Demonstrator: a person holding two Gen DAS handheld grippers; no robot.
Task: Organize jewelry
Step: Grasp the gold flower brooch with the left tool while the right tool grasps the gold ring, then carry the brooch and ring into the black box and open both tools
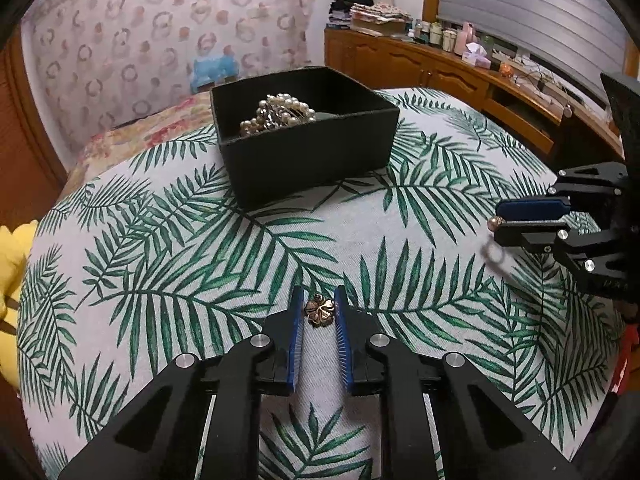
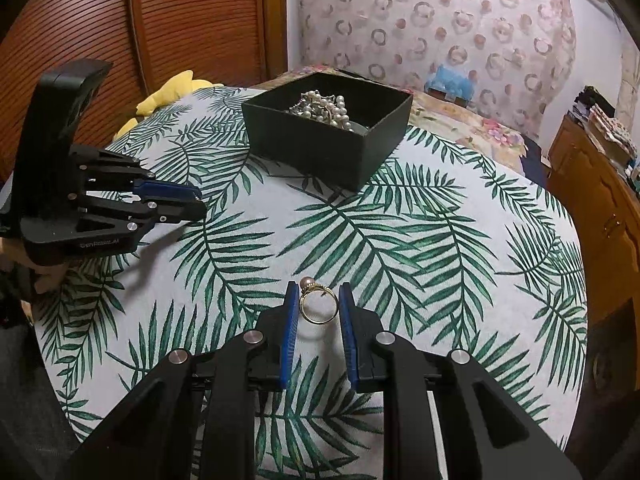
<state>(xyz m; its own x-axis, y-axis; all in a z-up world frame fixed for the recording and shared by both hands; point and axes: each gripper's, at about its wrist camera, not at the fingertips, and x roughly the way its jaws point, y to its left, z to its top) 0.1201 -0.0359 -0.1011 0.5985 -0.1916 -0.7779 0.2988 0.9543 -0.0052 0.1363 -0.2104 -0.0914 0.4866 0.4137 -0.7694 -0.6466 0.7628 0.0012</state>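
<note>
A black open box point(image 1: 316, 148) holding pearl jewelry point(image 1: 280, 114) stands on the leaf-print tablecloth point(image 1: 180, 248); it also shows in the right wrist view point(image 2: 360, 152) with the pearls point(image 2: 326, 108). My left gripper point(image 1: 319, 310) is shut on a small gold flower brooch point(image 1: 319, 312), held between the blue pads. My right gripper point(image 2: 319, 304) is shut on a gold ring with a pearl point(image 2: 316, 304) and holds it above the cloth. The right gripper shows at the right of the left wrist view point(image 1: 498, 226), the left gripper at the left of the right wrist view point(image 2: 198, 204).
A yellow soft toy point(image 2: 168, 92) lies at the table's far left edge. A wooden sideboard point(image 1: 460, 76) with bottles and boxes runs along the right wall. A floral bedspread point(image 2: 472, 120) lies behind the box.
</note>
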